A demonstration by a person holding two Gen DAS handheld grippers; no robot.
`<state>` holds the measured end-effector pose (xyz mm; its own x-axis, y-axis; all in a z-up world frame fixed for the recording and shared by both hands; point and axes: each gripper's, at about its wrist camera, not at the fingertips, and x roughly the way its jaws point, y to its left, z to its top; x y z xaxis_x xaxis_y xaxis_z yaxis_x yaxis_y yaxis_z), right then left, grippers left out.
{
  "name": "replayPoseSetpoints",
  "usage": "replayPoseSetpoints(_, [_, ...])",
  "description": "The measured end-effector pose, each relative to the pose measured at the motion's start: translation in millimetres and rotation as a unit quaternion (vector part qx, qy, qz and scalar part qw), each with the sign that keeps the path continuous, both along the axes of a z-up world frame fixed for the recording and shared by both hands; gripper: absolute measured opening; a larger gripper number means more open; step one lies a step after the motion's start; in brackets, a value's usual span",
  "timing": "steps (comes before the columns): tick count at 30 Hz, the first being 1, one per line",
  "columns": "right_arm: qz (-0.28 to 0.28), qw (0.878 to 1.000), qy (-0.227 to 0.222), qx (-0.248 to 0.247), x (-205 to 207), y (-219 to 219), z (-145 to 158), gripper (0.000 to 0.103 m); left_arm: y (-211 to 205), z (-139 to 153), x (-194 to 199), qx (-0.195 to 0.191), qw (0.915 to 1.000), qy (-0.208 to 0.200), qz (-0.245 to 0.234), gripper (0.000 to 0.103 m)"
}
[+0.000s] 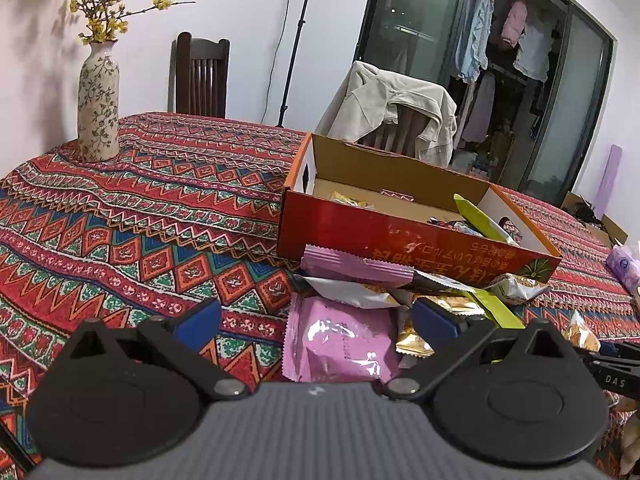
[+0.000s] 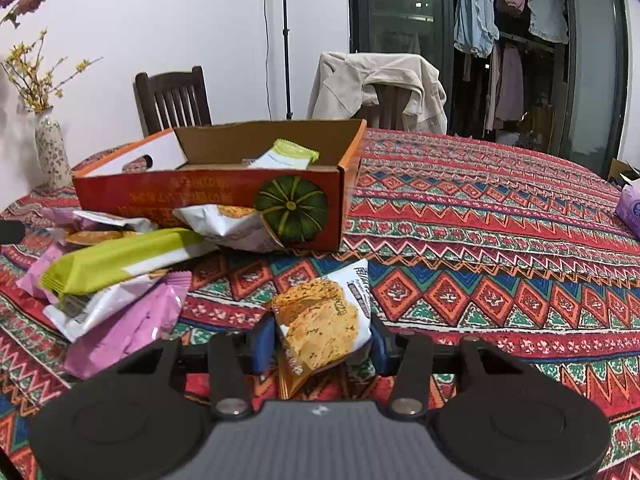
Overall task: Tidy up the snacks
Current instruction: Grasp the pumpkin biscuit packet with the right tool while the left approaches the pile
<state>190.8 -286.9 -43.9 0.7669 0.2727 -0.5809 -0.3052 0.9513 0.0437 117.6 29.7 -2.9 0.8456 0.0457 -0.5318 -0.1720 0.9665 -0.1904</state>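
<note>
A red-orange cardboard box stands on the patterned tablecloth with a few snacks inside, among them a green-and-white packet. In front of it lies a loose pile: pink packets, a green bar and a white cracker packet. My right gripper is shut on a separate white packet printed with crackers, its blue pads pressing both sides. My left gripper hangs open over the pink packet, holding nothing.
A flowered vase with yellow blossoms stands at the table's left. A dark wooden chair and a chair draped with a beige jacket are behind the table. A purple tissue pack lies at the right edge.
</note>
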Motion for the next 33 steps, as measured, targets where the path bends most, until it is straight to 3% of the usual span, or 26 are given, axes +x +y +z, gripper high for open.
replayPoseSetpoints(12, [0.007,0.999,-0.04,0.03,-15,10,20,0.046,-11,-7,35,0.02,0.9991,0.032,-0.021,0.103])
replayPoseSetpoints(18, [0.005,0.999,-0.038,0.032,-14,14,21,0.046,-24,-18,63,0.071,0.9943,0.065,-0.046,0.103])
replayPoseSetpoints(24, [0.001,0.999,-0.034,0.034,-13,15,20,0.046,-27,-18,70,0.087,0.9938,0.044,-0.053,0.103])
replayPoseSetpoints(26, [0.001,0.999,-0.033,0.034,-12,16,19,0.046,-28,-19,71,0.088,0.9934,0.041,-0.061,0.1])
replayPoseSetpoints(31, [0.001,0.999,-0.027,0.036,-10,17,17,0.046,-26,-19,67,0.084,0.9931,0.033,-0.075,0.073])
replayPoseSetpoints(33, [0.0,0.999,-0.026,0.037,-9,17,16,0.046,-23,-20,65,0.076,0.9933,0.035,-0.08,0.072])
